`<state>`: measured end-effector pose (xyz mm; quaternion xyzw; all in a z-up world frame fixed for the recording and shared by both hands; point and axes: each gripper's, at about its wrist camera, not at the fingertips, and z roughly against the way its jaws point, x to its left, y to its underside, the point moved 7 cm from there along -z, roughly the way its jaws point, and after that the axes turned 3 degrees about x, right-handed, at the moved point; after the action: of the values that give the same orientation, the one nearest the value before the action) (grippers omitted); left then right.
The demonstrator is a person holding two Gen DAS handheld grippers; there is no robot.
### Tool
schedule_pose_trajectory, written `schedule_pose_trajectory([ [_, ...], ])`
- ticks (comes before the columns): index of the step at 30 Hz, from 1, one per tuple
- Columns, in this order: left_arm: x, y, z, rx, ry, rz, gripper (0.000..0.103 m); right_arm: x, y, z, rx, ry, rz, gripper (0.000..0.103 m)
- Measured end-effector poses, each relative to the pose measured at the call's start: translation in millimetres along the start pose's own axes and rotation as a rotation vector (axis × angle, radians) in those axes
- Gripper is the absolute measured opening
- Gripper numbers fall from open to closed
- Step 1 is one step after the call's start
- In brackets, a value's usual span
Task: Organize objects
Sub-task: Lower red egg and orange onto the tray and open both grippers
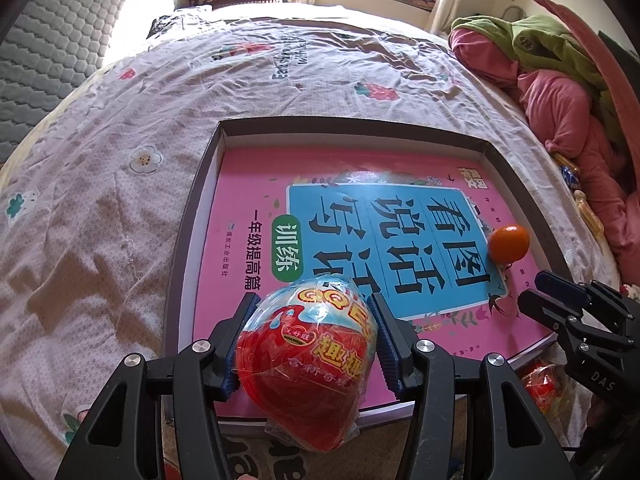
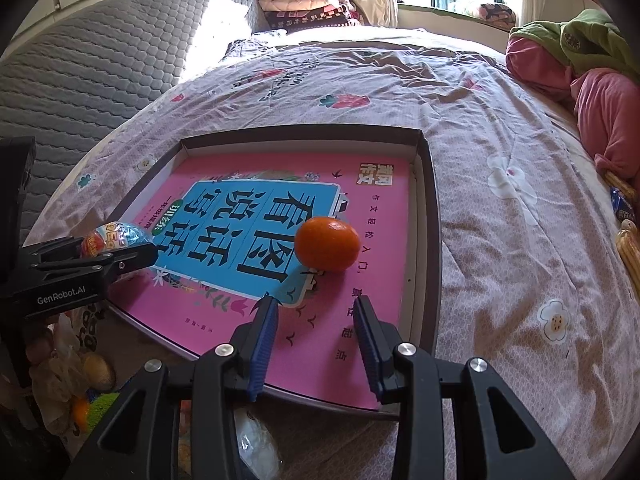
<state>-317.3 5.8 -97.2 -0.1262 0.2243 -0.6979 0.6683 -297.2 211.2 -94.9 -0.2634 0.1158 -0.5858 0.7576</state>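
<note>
A red and blue toy egg (image 1: 308,360) in a clear wrapper sits between the pads of my left gripper (image 1: 312,300), which is shut on it over the near edge of a shallow dark box (image 1: 192,216). A pink book (image 1: 248,184) fills the box, and a small orange (image 1: 509,243) lies on it at the right. In the right wrist view my right gripper (image 2: 315,304) stands open and empty over the book (image 2: 384,272), just short of the orange (image 2: 327,244). The left gripper (image 2: 120,256) with the egg (image 2: 114,234) shows at the left there.
The box (image 2: 430,216) lies on a bed with a flowered sheet (image 2: 500,140). Pink and green clothes (image 1: 560,92) are heaped at the right, with corn cobs (image 2: 630,248) beside them. Folded blankets (image 2: 304,4) are stacked at the back. Bags with loose items (image 2: 80,380) lie below the bed's edge.
</note>
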Motion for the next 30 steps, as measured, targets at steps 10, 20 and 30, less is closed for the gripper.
schedule_pose_trajectory([
  [10, 0, -7, 13, -0.020, -0.008, 0.011, 0.065, -5, -2, 6, -0.014, -0.004, -0.022, 0.044],
  [20, 3, -15, 44, -0.093, -0.017, 0.031, 0.069, -4, -6, 16, -0.039, -0.011, -0.022, 0.048],
  [30, -1, -3, 78, -0.150, -0.047, 0.026, 0.069, 2, -9, 35, -0.092, -0.028, -0.010, 0.057],
])
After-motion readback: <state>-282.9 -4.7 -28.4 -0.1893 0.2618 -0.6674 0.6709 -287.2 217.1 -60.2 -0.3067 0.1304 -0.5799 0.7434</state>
